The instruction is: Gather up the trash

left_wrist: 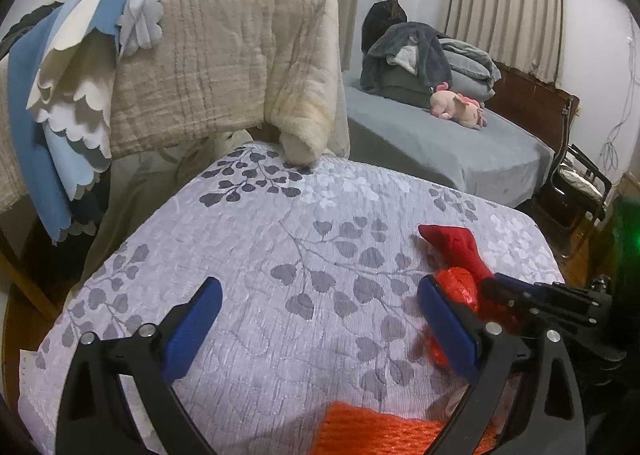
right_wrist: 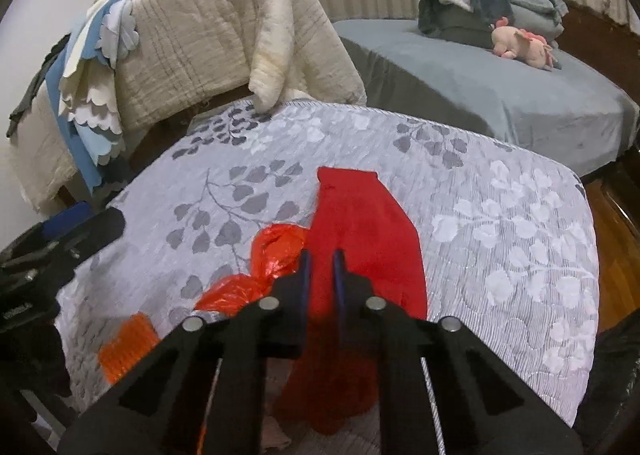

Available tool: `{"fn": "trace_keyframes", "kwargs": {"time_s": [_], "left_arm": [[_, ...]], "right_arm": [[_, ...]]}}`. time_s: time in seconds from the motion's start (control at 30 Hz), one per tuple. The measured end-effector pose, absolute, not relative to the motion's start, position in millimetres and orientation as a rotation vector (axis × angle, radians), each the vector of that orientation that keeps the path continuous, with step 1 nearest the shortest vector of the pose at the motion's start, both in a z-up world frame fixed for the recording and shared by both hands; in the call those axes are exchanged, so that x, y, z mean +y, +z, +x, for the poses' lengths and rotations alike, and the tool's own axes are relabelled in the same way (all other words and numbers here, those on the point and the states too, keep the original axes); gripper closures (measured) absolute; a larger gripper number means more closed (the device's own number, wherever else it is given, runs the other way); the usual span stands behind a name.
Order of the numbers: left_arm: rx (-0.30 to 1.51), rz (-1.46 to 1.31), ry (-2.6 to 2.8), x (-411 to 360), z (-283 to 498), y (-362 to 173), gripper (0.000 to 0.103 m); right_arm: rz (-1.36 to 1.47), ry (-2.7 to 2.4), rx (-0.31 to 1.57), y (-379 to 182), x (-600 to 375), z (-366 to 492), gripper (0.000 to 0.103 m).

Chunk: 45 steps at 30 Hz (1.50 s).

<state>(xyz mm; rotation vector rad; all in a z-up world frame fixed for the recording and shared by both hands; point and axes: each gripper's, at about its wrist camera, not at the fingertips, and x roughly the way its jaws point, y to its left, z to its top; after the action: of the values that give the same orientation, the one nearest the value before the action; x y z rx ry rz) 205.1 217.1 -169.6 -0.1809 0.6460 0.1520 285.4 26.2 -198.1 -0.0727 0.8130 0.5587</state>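
A red cloth sock-like piece [right_wrist: 360, 231] lies on the leaf-patterned quilt [right_wrist: 500, 223]. My right gripper [right_wrist: 322, 271] is shut on its near part. A crumpled shiny orange-red wrapper [right_wrist: 276, 251] lies just left of it, and an orange mesh piece [right_wrist: 128, 347] lies nearer at the left. In the left wrist view my left gripper [left_wrist: 316, 319] is open and empty above the quilt [left_wrist: 280, 239]. The red cloth [left_wrist: 456, 247], the wrapper [left_wrist: 456, 287] and the right gripper's body [left_wrist: 552, 303] are beside its right finger. The orange mesh [left_wrist: 384, 431] is at the bottom.
A chair draped with a beige blanket [left_wrist: 224, 55] and blue-white scalloped cloths [left_wrist: 68, 103] stands behind the quilt. A grey bed [left_wrist: 448, 151] with folded bedding and a pink plush [left_wrist: 460, 107] is at the right. A dark folding chair [left_wrist: 576, 183] stands at the far right.
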Motion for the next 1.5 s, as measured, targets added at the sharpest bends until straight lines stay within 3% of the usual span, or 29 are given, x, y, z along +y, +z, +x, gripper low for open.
{"fn": "trace_keyframes", "kwargs": {"time_s": [0.6, 1.0, 1.2, 1.27, 1.37, 1.5], "left_arm": [[0.64, -0.164, 0.083, 186.4, 212.0, -157.6, 0.009], [0.746, -0.155, -0.068, 144.5, 246.9, -185.2, 0.023], [0.823, -0.168, -0.135, 134.4, 261.5, -203.0, 0.051], [0.844, -0.173, -0.154, 133.8, 264.3, -207.9, 0.073], [0.83, -0.167, -0.161, 132.5, 261.1, -207.4, 0.08], [0.781, -0.174, -0.14, 137.4, 253.3, -194.7, 0.081]], "right_arm": [[-0.023, 0.492, 0.725, -155.1, -23.6, 284.3, 0.098], [-0.009, 0.431, 0.776, -175.8, -50.8, 292.1, 0.098], [-0.007, 0.435, 0.789, -179.6, -50.5, 291.8, 0.096], [-0.01, 0.44, 0.79, -180.1, -48.7, 290.9, 0.095], [-0.015, 0.45, 0.787, -179.9, -44.6, 289.4, 0.095], [-0.019, 0.461, 0.782, -178.3, -39.6, 288.2, 0.093]]}}
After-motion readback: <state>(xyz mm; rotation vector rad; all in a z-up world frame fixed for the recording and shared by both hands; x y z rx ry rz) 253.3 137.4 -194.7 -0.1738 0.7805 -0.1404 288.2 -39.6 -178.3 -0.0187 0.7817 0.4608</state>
